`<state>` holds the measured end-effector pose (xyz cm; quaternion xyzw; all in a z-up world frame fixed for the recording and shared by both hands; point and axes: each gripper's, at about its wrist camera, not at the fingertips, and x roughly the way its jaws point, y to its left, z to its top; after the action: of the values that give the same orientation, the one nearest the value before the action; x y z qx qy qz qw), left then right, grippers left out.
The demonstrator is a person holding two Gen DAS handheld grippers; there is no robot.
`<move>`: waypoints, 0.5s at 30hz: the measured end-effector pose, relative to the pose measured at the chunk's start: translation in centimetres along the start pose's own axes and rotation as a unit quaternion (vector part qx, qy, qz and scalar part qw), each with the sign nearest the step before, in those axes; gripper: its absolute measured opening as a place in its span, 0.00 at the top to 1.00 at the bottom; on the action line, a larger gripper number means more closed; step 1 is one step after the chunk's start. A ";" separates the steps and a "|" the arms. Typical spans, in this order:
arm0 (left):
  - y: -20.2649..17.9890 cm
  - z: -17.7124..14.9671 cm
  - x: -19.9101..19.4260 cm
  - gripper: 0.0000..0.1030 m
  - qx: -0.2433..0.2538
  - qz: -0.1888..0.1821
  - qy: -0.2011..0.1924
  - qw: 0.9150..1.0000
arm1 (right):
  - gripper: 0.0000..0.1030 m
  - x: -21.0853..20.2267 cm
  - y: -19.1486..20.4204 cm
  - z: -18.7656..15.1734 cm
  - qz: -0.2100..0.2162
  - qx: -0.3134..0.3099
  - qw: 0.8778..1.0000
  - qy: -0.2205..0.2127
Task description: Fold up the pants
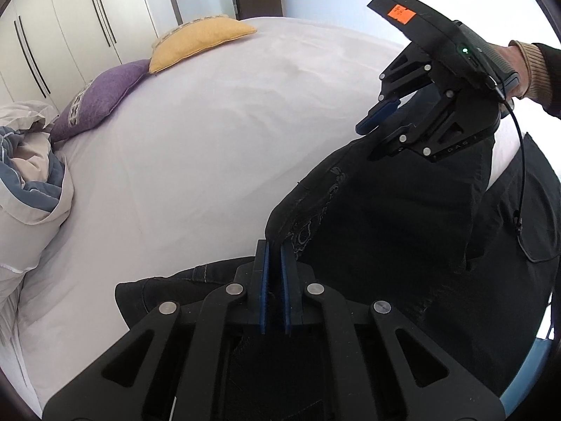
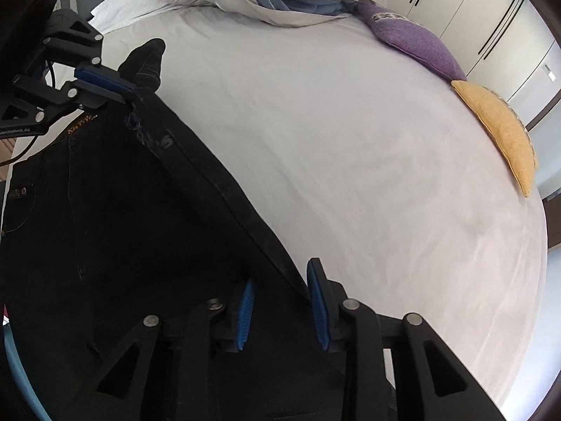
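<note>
The pants are black denim with orange lettering inside the waistband and pale stitching along the seams. They hang stretched over the near side of the bed, and one end flops onto the sheet beside the bed's near edge.

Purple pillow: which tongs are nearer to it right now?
Left, as far as I can judge. The left tongs grip the pants on the side toward the purple pillow; the right tongs sit farther along the pants, away from it.
</note>
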<state>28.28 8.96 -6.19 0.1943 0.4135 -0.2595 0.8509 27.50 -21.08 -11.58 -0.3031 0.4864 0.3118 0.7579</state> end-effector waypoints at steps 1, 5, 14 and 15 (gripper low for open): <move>-0.1 -0.1 -0.2 0.95 0.001 -0.001 -0.001 1.000 | 0.74 0.1 -0.1 0.1 0.002 0.001 1.000 0.001; -0.2 -0.5 -0.7 0.95 -0.002 -0.003 -0.002 1.000 | 0.90 0.3 -0.3 0.4 0.024 0.002 1.000 0.009; -0.7 -0.7 -1.8 0.95 -0.006 -0.006 -0.011 1.000 | 0.96 -1.0 -0.8 0.5 0.041 0.073 0.996 -0.014; -0.8 -0.8 -2.0 0.95 -0.008 -0.006 -0.012 1.000 | 0.96 -1.2 -0.8 0.4 0.045 0.090 0.995 -0.020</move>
<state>26.27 9.34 -5.10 0.1821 0.4062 -0.2636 0.8558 27.96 -21.51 -10.19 -0.2052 0.5102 0.3071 0.7767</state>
